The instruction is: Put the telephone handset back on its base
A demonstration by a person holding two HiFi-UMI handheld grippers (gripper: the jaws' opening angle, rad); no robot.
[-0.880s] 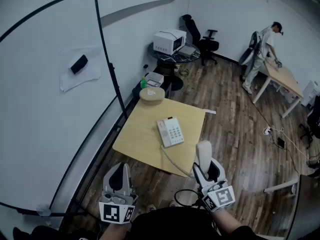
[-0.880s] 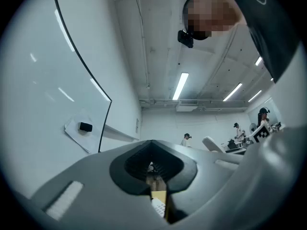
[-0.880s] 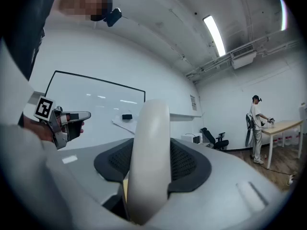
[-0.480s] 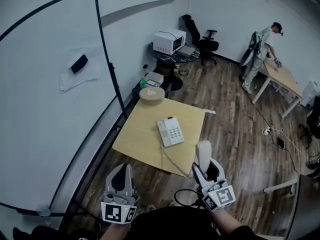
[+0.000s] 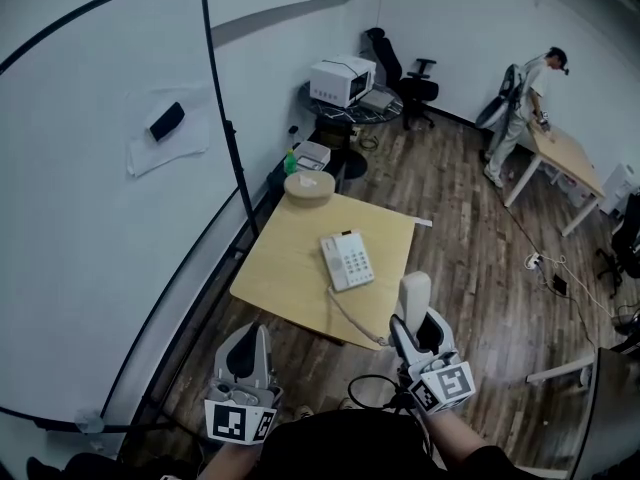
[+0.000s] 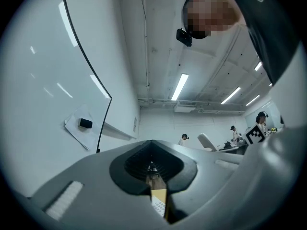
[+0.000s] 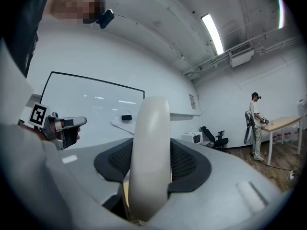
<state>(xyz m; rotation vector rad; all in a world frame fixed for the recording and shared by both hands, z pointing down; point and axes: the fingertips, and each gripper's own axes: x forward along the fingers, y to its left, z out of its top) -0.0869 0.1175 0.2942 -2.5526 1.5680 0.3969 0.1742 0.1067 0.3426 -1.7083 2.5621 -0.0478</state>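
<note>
A white telephone base [image 5: 347,260] with a keypad lies near the middle of the light wooden table [image 5: 285,268]. Its cord [image 5: 352,320] runs off the table's near edge toward the white handset [image 5: 414,299]. My right gripper [image 5: 419,328] is shut on that handset, which stands upright between the jaws [image 7: 149,152] in front of the table's near right corner. My left gripper [image 5: 246,361] hangs lower left, off the table, shut with nothing in it. In the left gripper view the left gripper [image 6: 154,178] shows its jaws pressed together.
A round wooden box [image 5: 308,187] sits at the table's far corner. A large whiteboard [image 5: 100,188] stands at the left. Farther back are a microwave [image 5: 342,80], an office chair [image 5: 405,83] and a person [image 5: 525,108] at another table. Cables [image 5: 552,271] lie on the floor.
The head camera has shifted a little, so the scene sits slightly to the right. Both grippers keep their places, and the right one still holds the handset.
</note>
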